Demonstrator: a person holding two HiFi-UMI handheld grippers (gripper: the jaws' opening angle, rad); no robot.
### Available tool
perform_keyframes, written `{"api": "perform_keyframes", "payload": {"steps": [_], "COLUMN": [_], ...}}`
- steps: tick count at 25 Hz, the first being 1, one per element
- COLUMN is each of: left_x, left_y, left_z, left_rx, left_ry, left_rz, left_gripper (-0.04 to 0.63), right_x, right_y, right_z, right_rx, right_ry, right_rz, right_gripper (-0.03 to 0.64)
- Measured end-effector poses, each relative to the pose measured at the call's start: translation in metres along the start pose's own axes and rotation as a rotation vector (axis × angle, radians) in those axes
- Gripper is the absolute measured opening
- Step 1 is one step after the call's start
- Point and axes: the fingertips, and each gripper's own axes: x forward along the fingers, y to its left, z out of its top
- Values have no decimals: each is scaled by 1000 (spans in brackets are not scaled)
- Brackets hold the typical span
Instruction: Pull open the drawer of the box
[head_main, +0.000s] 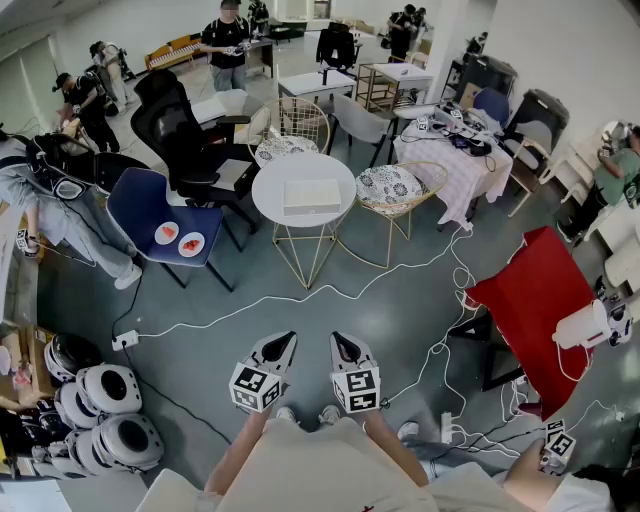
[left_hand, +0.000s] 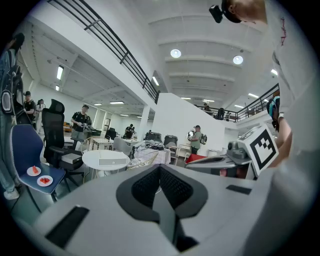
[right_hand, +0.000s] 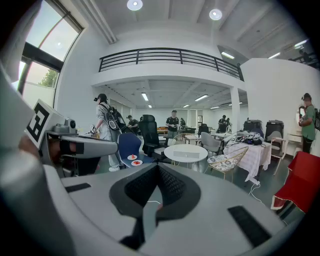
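The white box (head_main: 312, 195) lies flat on a small round white table (head_main: 270, 195), well ahead of me across the floor. The same box (left_hand: 112, 161) shows far off in the left gripper view, and the box (right_hand: 186, 154) is just as distant in the right gripper view. My left gripper (head_main: 284, 342) and right gripper (head_main: 342, 343) hang side by side close to my body, low over the floor, both pointing toward the table. Each has its jaws shut with nothing between them. The left gripper (left_hand: 160, 170) and right gripper (right_hand: 159, 172) are far from the box.
A blue chair (head_main: 140, 205) with two small plates (head_main: 178, 238) stands left of the table. Wire chairs (head_main: 392, 190) and a black office chair (head_main: 175, 125) ring it. White cables (head_main: 300, 295) cross the floor. A red chair (head_main: 530, 300) is at right, helmets (head_main: 105, 415) at left, several people around.
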Motion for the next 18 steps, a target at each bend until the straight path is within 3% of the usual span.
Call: {"api": "perform_keyframes", "payload": {"steps": [18], "left_x": [34], "left_y": [-8], "left_z": [3], "left_rx": [5], "left_ry": [10], "left_rz": [36], "left_gripper": [12], "right_x": [0], "right_y": [-33], "right_z": [-4], "right_rx": [-24], "right_ry": [-3], "right_rz": [49], "right_gripper": [15]}}
